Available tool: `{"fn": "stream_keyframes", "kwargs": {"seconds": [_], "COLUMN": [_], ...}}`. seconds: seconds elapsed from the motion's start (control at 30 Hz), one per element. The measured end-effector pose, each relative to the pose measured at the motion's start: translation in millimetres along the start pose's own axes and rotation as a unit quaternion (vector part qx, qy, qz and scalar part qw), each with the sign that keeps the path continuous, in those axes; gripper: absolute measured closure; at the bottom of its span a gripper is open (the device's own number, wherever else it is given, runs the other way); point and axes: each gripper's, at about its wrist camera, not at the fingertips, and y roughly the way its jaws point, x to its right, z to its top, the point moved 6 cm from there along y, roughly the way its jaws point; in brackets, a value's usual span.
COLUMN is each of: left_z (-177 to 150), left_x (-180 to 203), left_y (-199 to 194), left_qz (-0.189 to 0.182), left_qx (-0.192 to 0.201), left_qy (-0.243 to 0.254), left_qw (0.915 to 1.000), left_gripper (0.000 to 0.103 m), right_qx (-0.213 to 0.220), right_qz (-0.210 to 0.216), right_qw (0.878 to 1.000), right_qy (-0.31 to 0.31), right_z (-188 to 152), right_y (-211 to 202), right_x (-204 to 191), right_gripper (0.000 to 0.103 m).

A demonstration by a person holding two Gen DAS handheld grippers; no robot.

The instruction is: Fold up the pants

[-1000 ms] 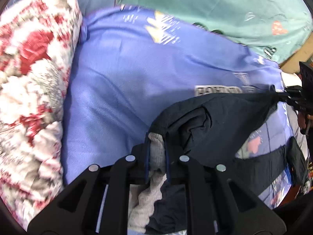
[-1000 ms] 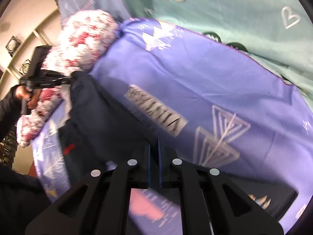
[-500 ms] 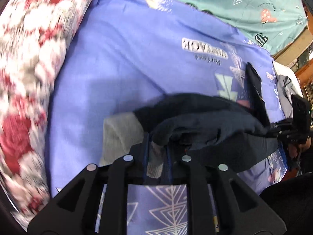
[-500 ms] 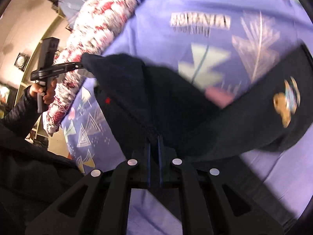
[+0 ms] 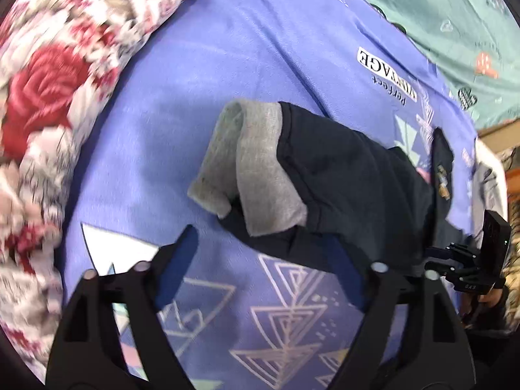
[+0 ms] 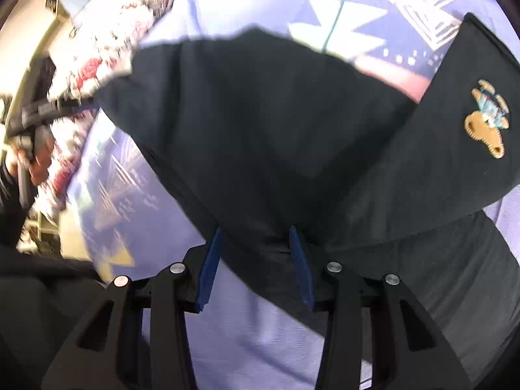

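Note:
Dark navy pants with grey cuffs lie folded over on the purple printed bedsheet. My left gripper hovers just short of the cuffs. Its jaws are opening wide and the pads touch no cloth; only the pants' near edge reaches in between the fingertips. In the right wrist view the pants show an embroidered patch. My right gripper is opening too, with dark cloth lying loose between its blue pads. Each gripper also shows in the other's view: the right gripper, the left gripper.
A red and white floral quilt runs along the left of the sheet. A teal blanket lies at the back right. A person's hand and dark sleeve fill the left edge of the right wrist view.
Both grippers came down and laid the held-up pants over onto the sheet. Both jaws, shut on the cloth before, have opened and let it go.

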Motion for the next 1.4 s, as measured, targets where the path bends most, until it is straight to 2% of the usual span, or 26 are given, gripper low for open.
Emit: {"fn": "stream_keyframes", "kwargs": {"seconds": [0.07, 0.17, 0.3, 0.43, 0.53, 0.63, 0.77, 0.9, 1.03, 1.07, 1.13, 1.17, 1.2, 1.23, 1.27, 1.33, 1.4], "left_z": [0, 2, -2, -10, -16, -13, 1, 13, 14, 12, 6, 4, 2, 1, 0, 2, 11], "left_x": [-3, -10, -4, 8, 8, 7, 12, 18, 19, 17, 12, 8, 6, 3, 2, 2, 10], "left_y": [-9, -18, -11, 7, 24, 31, 28, 31, 41, 46, 55, 58, 59, 60, 61, 53, 29], "left_qz": [-0.016, -0.051, -0.093, -0.108, -0.099, -0.090, -0.076, -0.067, -0.062, -0.069, -0.077, -0.077, -0.075, -0.072, -0.081, -0.082, -0.045], "left_qx": [0.007, 0.016, -0.015, -0.046, -0.061, -0.053, -0.032, -0.018, -0.029, -0.037, -0.053, -0.055, -0.055, -0.055, -0.055, -0.046, -0.025], "left_qy": [-0.019, -0.071, -0.127, -0.153, -0.179, -0.197, -0.181, -0.179, -0.173, -0.177, -0.198, -0.208, -0.211, -0.213, -0.214, -0.215, -0.159], "left_qw": [0.9997, 0.9960, 0.9875, 0.9813, 0.9769, 0.9748, 0.9800, 0.9814, 0.9826, 0.9812, 0.9758, 0.9736, 0.9730, 0.9729, 0.9719, 0.9721, 0.9860], "left_gripper": [0.014, 0.012, 0.012, 0.012, 0.012, 0.014, 0.014, 0.014, 0.014, 0.016, 0.029, 0.041, 0.057, 0.068, 0.083, 0.087, 0.087], "right_qx": [0.034, 0.074, 0.100, 0.114, 0.124, 0.127, 0.132, 0.136, 0.137, 0.137, 0.136, 0.135, 0.134, 0.132, 0.131, 0.125, 0.122], "right_qz": [0.000, -0.039, -0.062, -0.070, -0.073, -0.077, -0.078, -0.082, -0.084, -0.085, -0.086, -0.085, -0.085, -0.085, -0.086, -0.094, -0.097], "right_qw": [0.999, 0.995, 0.990, 0.987, 0.985, 0.984, 0.983, 0.982, 0.982, 0.982, 0.982, 0.982, 0.982, 0.982, 0.982, 0.982, 0.982], "right_qy": [0.012, 0.049, 0.084, 0.088, 0.093, 0.096, 0.098, 0.104, 0.102, 0.102, 0.102, 0.102, 0.102, 0.102, 0.102, 0.104, 0.105], "right_z": [8, 15, 13, 6, 1, -2, -7, -8, -6, -5, -4, -4, -3, -3, -2, -1, 0], "right_y": [-20, -45, -63, -71, -74, -76, -79, -80, -81, -81, -79, -78, -76, -74, -72, -68, -66], "right_x": [0, 18, 36, 33, 33, 35, 37, 39, 38, 37, 37, 36, 36, 35, 35, 36, 37], "right_gripper": [0.056, 0.051, 0.051, 0.051, 0.051, 0.051, 0.051, 0.050, 0.050, 0.050, 0.050, 0.050, 0.050, 0.050, 0.050, 0.050, 0.050]}}
